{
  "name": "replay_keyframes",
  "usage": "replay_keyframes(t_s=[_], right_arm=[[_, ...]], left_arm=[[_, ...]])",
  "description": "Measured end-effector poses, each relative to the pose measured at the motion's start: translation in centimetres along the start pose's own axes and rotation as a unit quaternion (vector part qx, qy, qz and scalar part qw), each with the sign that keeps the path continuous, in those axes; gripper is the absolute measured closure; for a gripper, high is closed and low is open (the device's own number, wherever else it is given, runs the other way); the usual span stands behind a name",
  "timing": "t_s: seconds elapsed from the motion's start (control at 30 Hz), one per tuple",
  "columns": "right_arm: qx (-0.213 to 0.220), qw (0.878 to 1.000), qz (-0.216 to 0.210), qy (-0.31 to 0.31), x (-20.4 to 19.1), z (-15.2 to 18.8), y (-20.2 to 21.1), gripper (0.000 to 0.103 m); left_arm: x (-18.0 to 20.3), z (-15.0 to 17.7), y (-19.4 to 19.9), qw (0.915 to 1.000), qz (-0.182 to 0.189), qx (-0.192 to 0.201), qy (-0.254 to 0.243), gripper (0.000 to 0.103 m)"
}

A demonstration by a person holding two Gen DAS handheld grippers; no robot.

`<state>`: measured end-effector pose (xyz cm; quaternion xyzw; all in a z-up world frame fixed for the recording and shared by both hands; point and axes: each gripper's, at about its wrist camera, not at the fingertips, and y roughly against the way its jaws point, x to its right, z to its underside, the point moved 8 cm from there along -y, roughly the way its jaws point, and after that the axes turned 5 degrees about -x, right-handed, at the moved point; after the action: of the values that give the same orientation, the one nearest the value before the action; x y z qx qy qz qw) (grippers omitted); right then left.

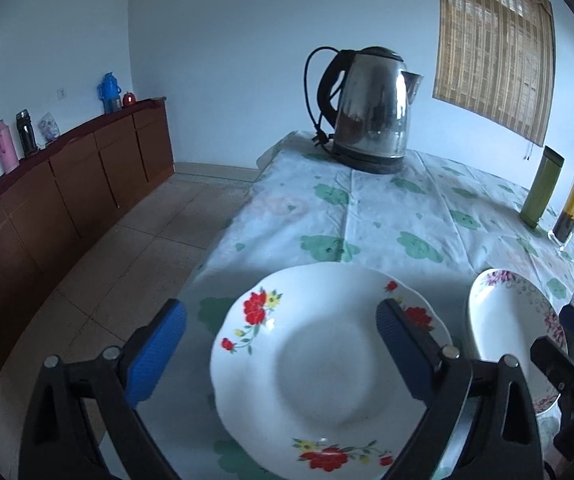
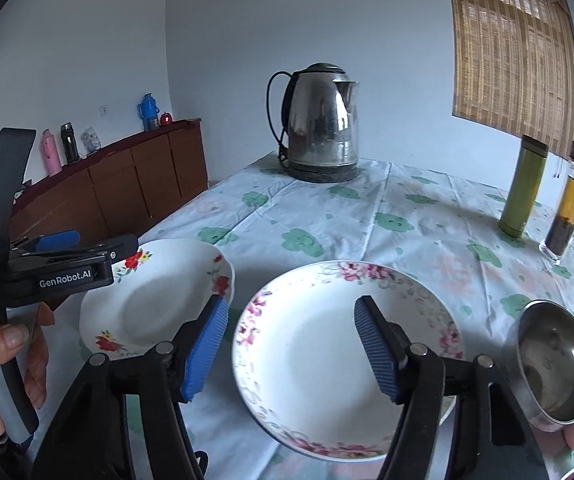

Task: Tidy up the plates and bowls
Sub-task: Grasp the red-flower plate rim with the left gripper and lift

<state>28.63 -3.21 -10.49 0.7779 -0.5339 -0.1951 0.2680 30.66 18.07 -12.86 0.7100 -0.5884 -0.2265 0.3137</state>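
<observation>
both plates bare — left gripper (image 1: pixel 281 320) and right gripper (image 2: pixel 291 320) spread apart; glass jar (image 2: pixel 569 208) holds dark leaves.

This is a home dining room. The counter (image 2: pixel 415 216) wears a white cloth printed with green flowers, and on it stand an electric kettle (image 2: pixel 321 120), flowered plates (image 2: pixel 339 360), a green flask (image 2: pixel 523 188) and a clear bottle of tea (image 2: pixel 569 204). A low brown wooden sideboard (image 1: pixel 67 184) runs along the pale wall, carrying a pink thermos (image 1: pixel 6 146) and a blue jug (image 1: pixel 109 92). The floor (image 1: pixel 127 248) is tiled, and a bamboo blind (image 2: pixel 515 52) covers the window.
</observation>
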Motion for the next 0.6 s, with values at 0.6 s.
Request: replay_keyframes(t_s=[0.6], right_arm=[[-0.069,0.997,-0.011,0.03,-5.3,-0.1,-6.6,0.064]], left_arm=[[-1.4,2.5,-3.2,0.9963,0.049,-0.063,0.031,0.029]])
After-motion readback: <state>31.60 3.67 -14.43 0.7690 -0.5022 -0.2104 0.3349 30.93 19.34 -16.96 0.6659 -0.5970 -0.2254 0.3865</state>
